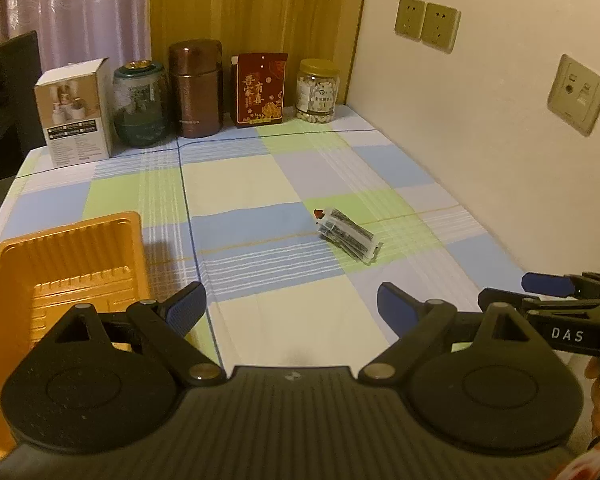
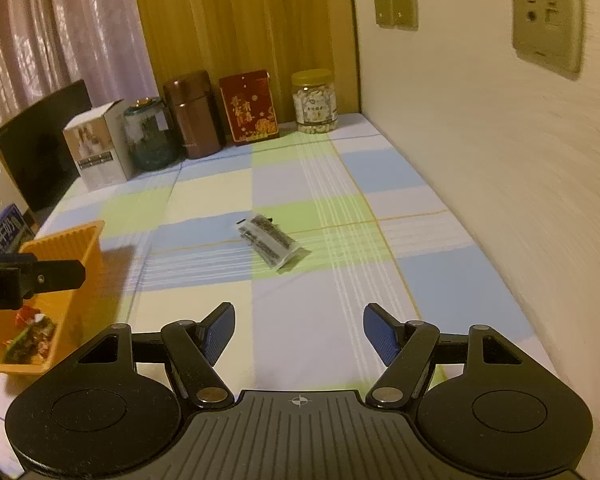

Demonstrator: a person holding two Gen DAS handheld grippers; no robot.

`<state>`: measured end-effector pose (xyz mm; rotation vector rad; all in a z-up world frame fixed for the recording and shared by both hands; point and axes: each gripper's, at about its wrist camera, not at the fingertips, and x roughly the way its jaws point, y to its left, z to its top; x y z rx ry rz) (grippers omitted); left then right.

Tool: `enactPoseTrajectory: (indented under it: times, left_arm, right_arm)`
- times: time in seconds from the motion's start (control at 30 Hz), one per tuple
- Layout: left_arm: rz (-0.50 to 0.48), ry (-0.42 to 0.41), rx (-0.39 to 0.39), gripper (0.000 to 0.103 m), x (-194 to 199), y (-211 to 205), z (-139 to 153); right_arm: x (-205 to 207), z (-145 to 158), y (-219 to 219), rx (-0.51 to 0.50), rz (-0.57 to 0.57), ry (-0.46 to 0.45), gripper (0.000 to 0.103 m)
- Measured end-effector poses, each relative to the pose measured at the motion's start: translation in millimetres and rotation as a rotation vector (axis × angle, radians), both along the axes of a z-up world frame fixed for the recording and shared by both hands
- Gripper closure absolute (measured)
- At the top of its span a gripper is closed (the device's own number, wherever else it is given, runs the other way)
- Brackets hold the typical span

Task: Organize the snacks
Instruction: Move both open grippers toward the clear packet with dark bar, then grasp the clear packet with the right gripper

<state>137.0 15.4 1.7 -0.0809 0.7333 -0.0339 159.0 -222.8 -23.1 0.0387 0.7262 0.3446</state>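
A checked cloth in blue, green and cream covers the surface (image 2: 300, 184), which meets a cream wall (image 2: 500, 200) along its right edge. The middle of the cloth offers broad room to move. One clear snack packet (image 2: 271, 243) with dark contents lies there alone, at about 12 o'clock from the right gripper (image 2: 299, 330) and about 1 o'clock from the left gripper (image 1: 291, 307), apart from both.

Both grippers have their jaws spread wide and hold nothing.

An orange tray (image 1: 66, 264) sits near the surface's left edge, at 10 o'clock from the left gripper. The left view shows only its ribbed floor – the right view shows its near end, where colourful wrapped snacks (image 2: 30, 338) lie, with the left gripper's finger above the tray.

Along the far edge, around 11 to 12 o'clock, stand a white carton (image 1: 76, 112), a dark green glass jar (image 1: 141, 104), a brown canister (image 1: 197, 88), a red box (image 1: 259, 89) and a clear jar of pale pieces (image 1: 317, 91).

The left view also catches the right gripper at 3 o'clock.
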Motion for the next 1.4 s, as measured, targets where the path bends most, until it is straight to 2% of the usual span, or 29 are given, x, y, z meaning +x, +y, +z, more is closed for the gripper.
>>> enactPoseTrajectory:
  times: [0.63, 0.83, 1.0, 1.17, 1.23, 1.3, 1.4]
  left_arm:
    - [-0.027, 0.061, 0.044, 0.012, 102.2, 15.2, -48.1]
    - [-0.042, 0.069, 0.068, 0.012, 122.4, 17.9, -57.6]
    - [-0.043, 0.076, 0.066, 0.012, 130.6, 20.7, -62.2]
    - [-0.043, 0.085, 0.061, 0.012, 135.6, 21.3, -66.4]
    - [-0.041, 0.089, 0.056, 0.012, 137.5, 21.3, -67.6]
    - [-0.039, 0.09, 0.05, 0.012, 139.4, 20.6, -68.8]
    - [-0.036, 0.088, 0.041, 0.012, 143.1, 16.4, -70.0]
  right_arm:
    - [120.8, -62.2, 43.1, -0.113, 0.277, -0.014, 0.032]
    - [155.6, -80.4, 61.7, -0.151, 0.351, -0.023, 0.032]
    - [182.7, -93.9, 72.5, -0.141, 0.367, 0.016, 0.032]
    - [192.6, -104.3, 86.2, -0.151, 0.418, 0.028, 0.033]
    - [191.9, -105.6, 88.8, -0.16, 0.43, 0.025, 0.051]
    - [188.9, -105.0, 87.1, -0.159, 0.424, 0.015, 0.059]
    - [180.2, -102.3, 78.3, -0.148, 0.388, -0.01, 0.063]
